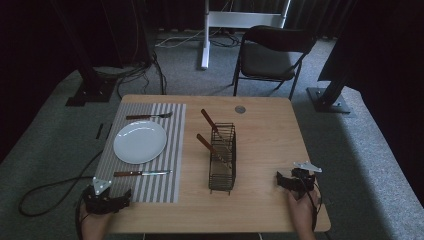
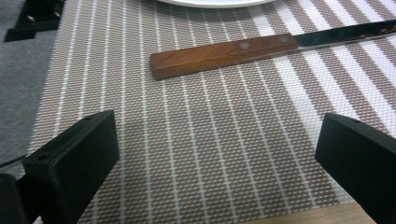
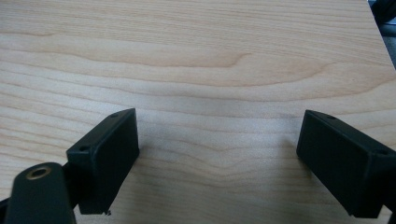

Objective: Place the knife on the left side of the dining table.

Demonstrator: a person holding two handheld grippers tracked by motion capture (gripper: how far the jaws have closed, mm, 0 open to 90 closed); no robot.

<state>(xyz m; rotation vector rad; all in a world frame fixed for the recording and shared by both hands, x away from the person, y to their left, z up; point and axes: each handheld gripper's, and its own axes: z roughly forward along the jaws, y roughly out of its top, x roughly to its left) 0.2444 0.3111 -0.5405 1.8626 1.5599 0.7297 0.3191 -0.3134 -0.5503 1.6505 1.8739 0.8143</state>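
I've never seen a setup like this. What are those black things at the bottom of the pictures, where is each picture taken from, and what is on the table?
No machine arm here: a person holds a hand tool with two black jaws in each hand. The high view looks down on the table, with the left gripper and right gripper near its front edge. The other two pictures come from small cameras riding on those tools, looking out between their jaws.

On the striped placemat lie a white plate, a fork beyond it and a wooden-handled knife nearer the person. A wire basket in the middle holds two more wooden-handled pieces.

Both tools stand open and hold nothing; the left one points at the knife.
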